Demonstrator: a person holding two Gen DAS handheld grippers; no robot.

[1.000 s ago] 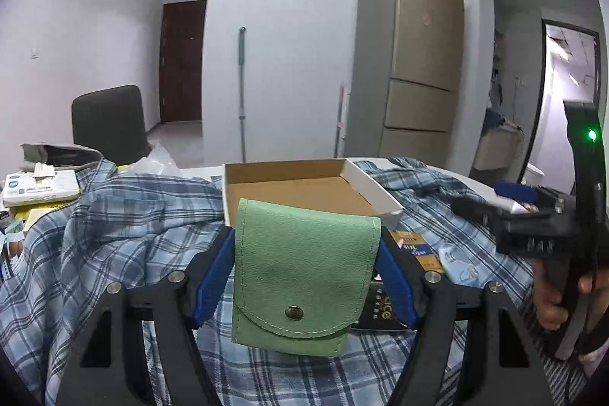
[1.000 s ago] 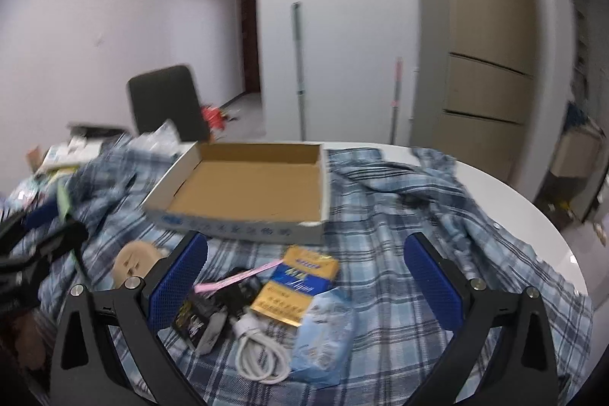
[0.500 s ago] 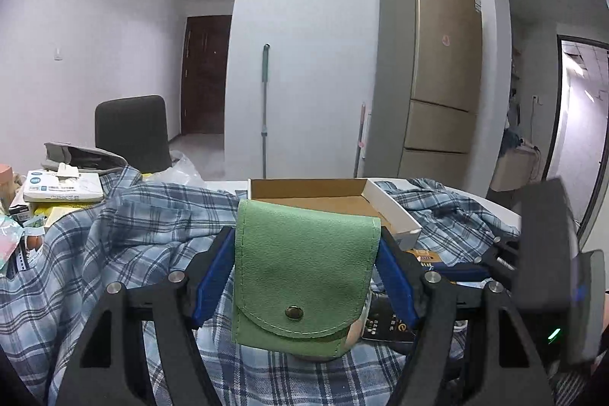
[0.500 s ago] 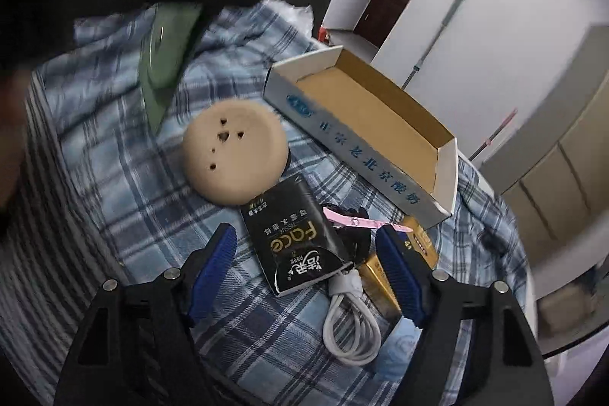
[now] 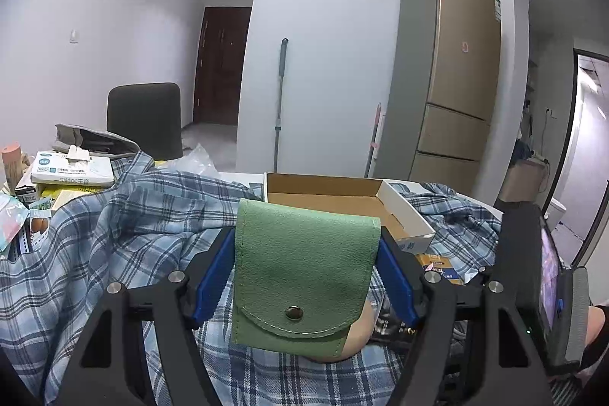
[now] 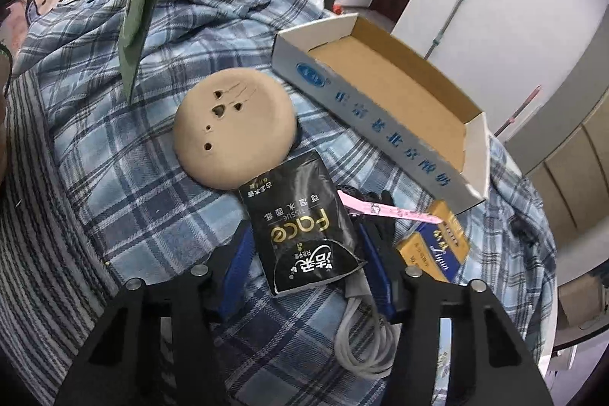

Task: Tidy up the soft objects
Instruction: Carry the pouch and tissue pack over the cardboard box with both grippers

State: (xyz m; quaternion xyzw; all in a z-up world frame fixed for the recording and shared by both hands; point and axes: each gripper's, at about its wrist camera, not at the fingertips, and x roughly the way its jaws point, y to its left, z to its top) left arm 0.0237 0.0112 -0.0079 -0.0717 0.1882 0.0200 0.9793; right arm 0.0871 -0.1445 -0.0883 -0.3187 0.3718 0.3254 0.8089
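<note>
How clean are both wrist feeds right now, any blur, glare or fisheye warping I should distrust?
Left wrist view: sharp, evenly lit, no glare; the fridge bows near the edge, and the green pouch is crisp. Right wrist view: tilted, the black tissue pack readable, the cardboard box slightly soft, dark corners.

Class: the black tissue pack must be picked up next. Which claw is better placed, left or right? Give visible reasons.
Right. The right claw already straddles the black tissue pack, a blue finger on each side. The left claw is shut on the green pouch, so it isn't free.
</note>
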